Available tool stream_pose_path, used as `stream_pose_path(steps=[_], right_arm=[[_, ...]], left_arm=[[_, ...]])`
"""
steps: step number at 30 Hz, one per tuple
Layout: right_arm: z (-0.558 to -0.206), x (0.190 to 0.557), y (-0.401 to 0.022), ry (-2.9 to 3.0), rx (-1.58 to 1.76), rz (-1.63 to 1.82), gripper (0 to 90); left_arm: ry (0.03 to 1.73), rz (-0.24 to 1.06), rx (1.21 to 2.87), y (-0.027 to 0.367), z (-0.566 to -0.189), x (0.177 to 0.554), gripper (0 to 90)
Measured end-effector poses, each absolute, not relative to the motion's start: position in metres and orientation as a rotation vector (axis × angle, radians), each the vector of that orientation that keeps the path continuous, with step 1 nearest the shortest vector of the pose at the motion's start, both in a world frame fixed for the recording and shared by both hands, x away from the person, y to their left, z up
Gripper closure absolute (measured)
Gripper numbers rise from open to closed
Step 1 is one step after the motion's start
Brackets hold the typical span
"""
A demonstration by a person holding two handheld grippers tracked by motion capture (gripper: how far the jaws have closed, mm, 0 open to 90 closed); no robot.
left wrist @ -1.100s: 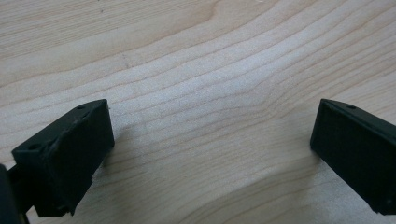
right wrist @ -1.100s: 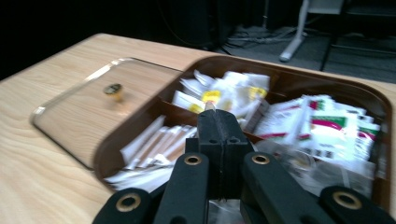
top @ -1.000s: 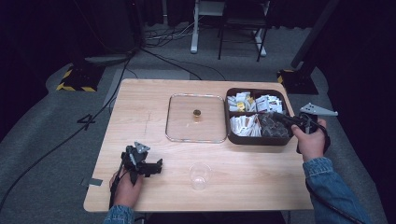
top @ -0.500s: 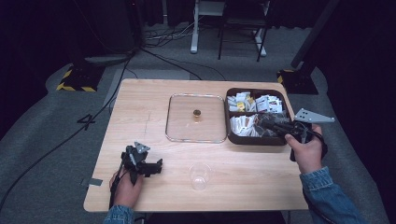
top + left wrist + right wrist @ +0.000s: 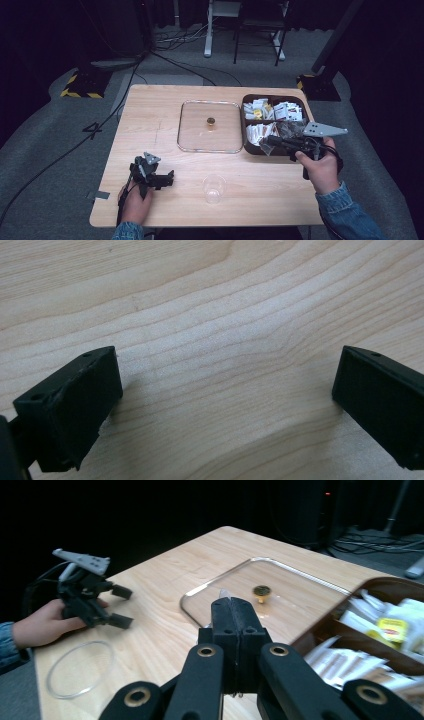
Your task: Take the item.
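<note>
Two hand-held grippers out: the right hand-held gripper (image 5: 231,611) is pinching a small clear packet (image 5: 224,594) near the box (image 5: 300,150) at 3 o'clock, while the left hand-held gripper (image 5: 155,177) rests spread wide on the bench (image 5: 150,115). Looks like early days, since the cup (image 5: 213,187) at 6 o'clock is still empty and the lid (image 5: 210,126) lies at centre.
</note>
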State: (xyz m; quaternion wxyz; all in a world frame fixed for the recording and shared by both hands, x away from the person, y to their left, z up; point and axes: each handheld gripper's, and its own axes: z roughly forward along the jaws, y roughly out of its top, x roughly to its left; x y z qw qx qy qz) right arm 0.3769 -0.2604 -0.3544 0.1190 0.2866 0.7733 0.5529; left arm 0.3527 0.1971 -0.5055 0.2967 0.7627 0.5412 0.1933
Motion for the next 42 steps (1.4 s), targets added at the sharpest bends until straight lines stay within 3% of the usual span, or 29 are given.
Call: stream_pose_path(steps=[16, 42], right_arm=[[-0.348, 0.363, -0.206, 2.387, 0.642, 1.705, 90.0], [-0.36, 0.346, -0.152, 2.515, 0.5, 1.712, 90.0]], left_arm=[[1.434, 0.516, 2.032, 0.195, -0.505, 0.348, 0.0], [1.411, 0.507, 2.044, 0.196, -0.505, 0.351, 0.0]])
